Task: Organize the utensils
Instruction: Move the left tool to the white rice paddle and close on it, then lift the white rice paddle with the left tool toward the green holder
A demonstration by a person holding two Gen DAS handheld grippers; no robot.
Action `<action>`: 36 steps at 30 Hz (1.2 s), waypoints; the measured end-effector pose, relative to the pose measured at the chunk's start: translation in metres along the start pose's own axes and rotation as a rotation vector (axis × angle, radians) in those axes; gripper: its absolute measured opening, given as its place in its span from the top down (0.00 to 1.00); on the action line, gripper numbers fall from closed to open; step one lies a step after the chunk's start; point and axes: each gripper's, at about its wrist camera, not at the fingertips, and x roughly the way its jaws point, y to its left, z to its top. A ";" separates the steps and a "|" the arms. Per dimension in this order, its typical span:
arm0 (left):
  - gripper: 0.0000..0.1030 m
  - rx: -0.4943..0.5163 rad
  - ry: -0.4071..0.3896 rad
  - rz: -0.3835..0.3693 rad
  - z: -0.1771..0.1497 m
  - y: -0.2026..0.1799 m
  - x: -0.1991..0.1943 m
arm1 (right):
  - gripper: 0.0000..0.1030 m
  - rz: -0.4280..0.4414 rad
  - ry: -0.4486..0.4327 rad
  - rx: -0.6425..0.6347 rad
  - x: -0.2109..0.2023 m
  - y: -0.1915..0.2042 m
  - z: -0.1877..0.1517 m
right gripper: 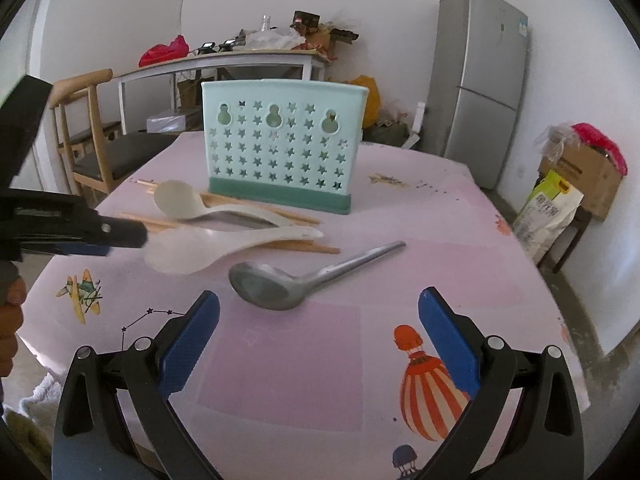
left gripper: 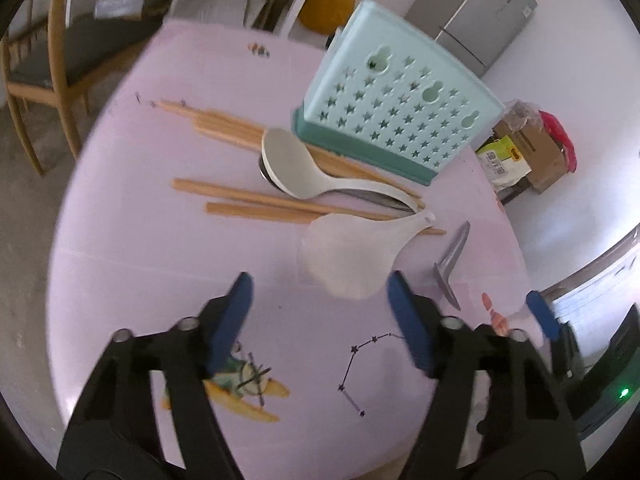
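A mint-green utensil holder (right gripper: 280, 144) with star holes stands on the pink table (right gripper: 420, 248); it also shows in the left wrist view (left gripper: 396, 108). Before it lie wooden chopsticks (left gripper: 248, 200), an opaque white rice spoon (left gripper: 296, 168), a translucent white rice spoon (left gripper: 348, 256) and a metal spoon (right gripper: 280, 284). My left gripper (left gripper: 320, 292) is open, just short of the translucent spoon's bowl. My right gripper (right gripper: 320, 312) is open, just short of the metal spoon's bowl. The left gripper also shows at the left edge of the right wrist view (right gripper: 120, 236).
A wooden chair (right gripper: 88, 136) stands at the table's far left. A white side table (right gripper: 224, 60) with clutter is behind. A grey fridge (right gripper: 480, 80) stands at the back right, with cardboard boxes and bags (right gripper: 576, 176) on the floor.
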 end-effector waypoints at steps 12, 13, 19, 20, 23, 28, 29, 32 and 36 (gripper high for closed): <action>0.71 -0.058 0.025 -0.070 0.013 0.012 0.024 | 0.06 0.051 0.018 0.005 0.013 0.001 -0.001; 0.71 -0.054 0.023 -0.067 0.012 0.011 0.024 | 0.06 0.054 0.017 0.004 0.013 0.002 -0.002; 0.74 0.086 0.004 0.025 0.006 -0.010 0.026 | 0.11 0.055 0.020 -0.015 0.014 0.005 -0.002; 0.74 0.112 -0.002 0.046 0.005 -0.014 0.026 | 0.12 0.057 0.020 -0.020 0.014 0.006 -0.002; 0.78 0.180 -0.020 0.110 0.000 -0.024 0.027 | 0.17 0.057 0.014 -0.048 0.013 0.011 -0.001; 0.85 0.200 -0.027 0.120 -0.002 -0.026 0.028 | 0.26 0.054 0.003 -0.110 0.016 0.020 0.002; 0.86 0.199 -0.026 0.111 -0.002 -0.025 0.027 | 0.28 0.055 0.004 -0.120 0.017 0.022 0.002; 0.87 0.189 -0.031 0.091 -0.002 -0.022 0.026 | 0.36 0.059 0.018 -0.149 0.022 0.026 0.003; 0.91 0.134 -0.034 0.042 -0.001 -0.015 0.027 | 0.47 0.063 0.046 -0.212 0.031 0.035 0.002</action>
